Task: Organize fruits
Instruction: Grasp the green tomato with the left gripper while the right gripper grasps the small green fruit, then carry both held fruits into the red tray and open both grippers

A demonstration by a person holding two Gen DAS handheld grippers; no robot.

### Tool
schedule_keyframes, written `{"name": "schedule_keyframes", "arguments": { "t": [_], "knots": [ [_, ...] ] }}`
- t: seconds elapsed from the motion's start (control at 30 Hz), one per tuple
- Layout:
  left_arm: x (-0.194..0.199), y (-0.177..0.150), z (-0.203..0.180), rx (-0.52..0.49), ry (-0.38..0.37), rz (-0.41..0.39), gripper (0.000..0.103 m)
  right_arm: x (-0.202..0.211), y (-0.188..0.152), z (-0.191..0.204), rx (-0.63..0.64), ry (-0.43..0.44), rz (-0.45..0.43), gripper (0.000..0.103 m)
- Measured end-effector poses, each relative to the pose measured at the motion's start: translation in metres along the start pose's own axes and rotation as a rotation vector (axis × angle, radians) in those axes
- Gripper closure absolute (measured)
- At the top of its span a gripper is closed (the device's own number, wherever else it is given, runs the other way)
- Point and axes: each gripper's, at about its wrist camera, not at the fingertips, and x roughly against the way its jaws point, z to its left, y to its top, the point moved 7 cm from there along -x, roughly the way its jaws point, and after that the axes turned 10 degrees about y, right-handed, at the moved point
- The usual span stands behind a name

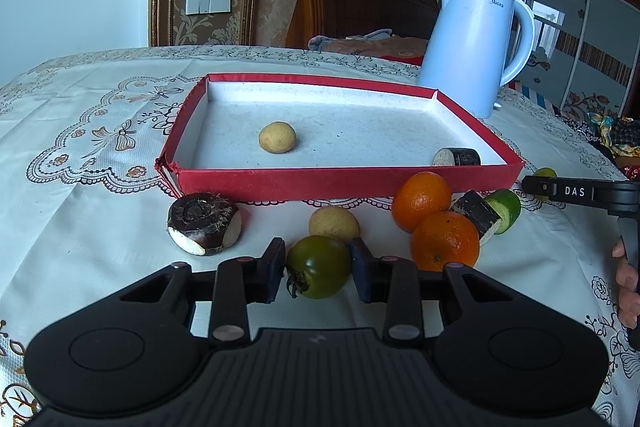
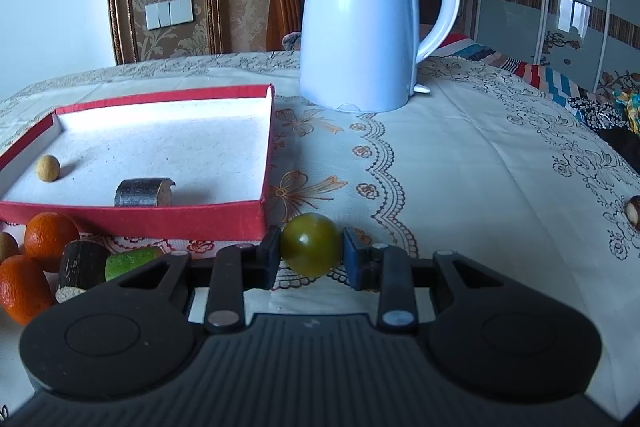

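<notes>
Fruits: loose ones lie lower centre of the left view, before the tray; two pieces already sit inside it.
Left gripper (image 1: 318, 269): jaws spread around a green tomato (image 1: 318, 267), which seems to rest on the cloth; whether the pads touch it, I cannot tell. Likely lined up for a pick.
Right gripper (image 2: 310, 251): jaws pinching a green fruit (image 2: 311, 245) at its sides, probably bound for the tray.
Pile: two oranges (image 1: 434, 223), a dark cane piece (image 1: 478, 213), a lime chunk (image 1: 505, 209), a pale round fruit (image 1: 334, 225), a dark chestnut (image 1: 204, 223) at left.
Tray (image 1: 344, 183): red, mid-frame, holding a pale ball (image 1: 277, 137) and a cane stub (image 1: 457, 157).
Surface: white lace cloth (image 1: 100, 227).
Room: blue kettle (image 1: 476, 43) upper right; papered wall behind.
</notes>
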Motion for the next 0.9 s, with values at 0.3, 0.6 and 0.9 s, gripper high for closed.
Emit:
{"name": "schedule_keyframes", "arguments": {
  "t": [0.3,0.6,0.9],
  "knots": [
    [0.000,0.000,0.000,0.003,-0.006,-0.004,0.070,0.007,-0.002,-0.002,-0.022,0.014,-0.021,0.073],
    [0.010,0.001,-0.003,-0.019,-0.028,-0.054,0.070,0.021,-0.005,-0.003,-0.038,0.018,-0.054,0.073],
    [0.008,0.001,-0.002,-0.017,-0.017,-0.040,0.070,0.034,-0.010,0.006,-0.011,0.023,-0.075,0.073]
  ]
}}
